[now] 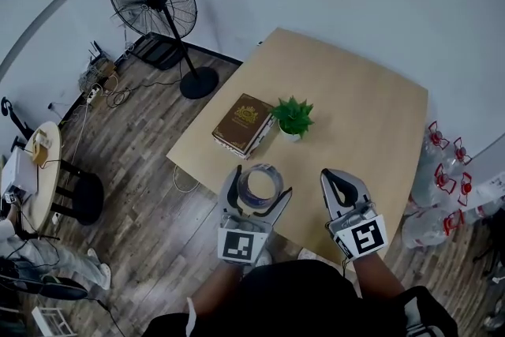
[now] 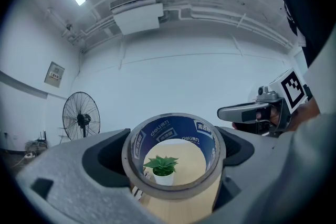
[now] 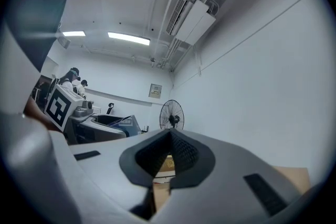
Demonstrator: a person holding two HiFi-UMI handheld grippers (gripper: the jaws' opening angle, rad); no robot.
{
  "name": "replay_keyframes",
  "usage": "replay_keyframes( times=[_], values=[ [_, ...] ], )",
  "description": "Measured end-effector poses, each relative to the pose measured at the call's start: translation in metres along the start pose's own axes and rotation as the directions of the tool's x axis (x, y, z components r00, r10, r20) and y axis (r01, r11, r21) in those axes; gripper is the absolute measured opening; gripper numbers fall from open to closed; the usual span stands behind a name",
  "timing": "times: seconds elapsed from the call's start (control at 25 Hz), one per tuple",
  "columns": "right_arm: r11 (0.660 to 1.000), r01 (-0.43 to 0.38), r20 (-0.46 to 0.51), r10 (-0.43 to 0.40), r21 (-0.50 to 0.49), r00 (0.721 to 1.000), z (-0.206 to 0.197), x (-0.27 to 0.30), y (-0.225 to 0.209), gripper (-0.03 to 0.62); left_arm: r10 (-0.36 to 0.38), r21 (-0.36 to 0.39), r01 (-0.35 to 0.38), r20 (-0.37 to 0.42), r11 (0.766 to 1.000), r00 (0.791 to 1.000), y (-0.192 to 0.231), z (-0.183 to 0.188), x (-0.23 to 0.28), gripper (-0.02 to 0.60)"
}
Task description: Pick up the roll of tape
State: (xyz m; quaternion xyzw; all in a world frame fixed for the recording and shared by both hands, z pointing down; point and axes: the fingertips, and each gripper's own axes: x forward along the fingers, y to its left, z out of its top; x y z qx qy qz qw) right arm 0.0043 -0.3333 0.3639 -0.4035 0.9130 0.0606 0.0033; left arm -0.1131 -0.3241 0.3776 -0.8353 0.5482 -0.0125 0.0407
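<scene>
The roll of tape (image 1: 273, 174), tan outside with a blue printed core, is off the table, between the jaws of my left gripper (image 1: 259, 184), which is shut on it. In the left gripper view the roll (image 2: 178, 131) fills the gap of the left gripper (image 2: 174, 159), both pads pressing on its sides, and I see the plant through its hole. My right gripper (image 1: 333, 179) hovers beside it over the table's near edge, shut with nothing in it. The right gripper view shows the right gripper (image 3: 169, 157) with its dark pads meeting.
On the wooden table (image 1: 355, 106) stand a small potted plant (image 1: 292, 118) and a brown book (image 1: 245, 125), just beyond the grippers. A standing fan (image 1: 154, 0) is on the floor at the left, and water bottles (image 1: 442, 177) are at the right.
</scene>
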Motion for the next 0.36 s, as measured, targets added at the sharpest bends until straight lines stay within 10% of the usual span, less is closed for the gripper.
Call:
replay_keyframes(
  times=[0.36],
  values=[
    [1.000, 0.010, 0.011, -0.010, -0.022, 1.000, 0.0039, -0.0008, -0.0051, -0.008, -0.007, -0.001, 0.007, -0.012, 1.000, 1.000, -0.0041, -0.0001, 0.0019, 0.502]
  ],
)
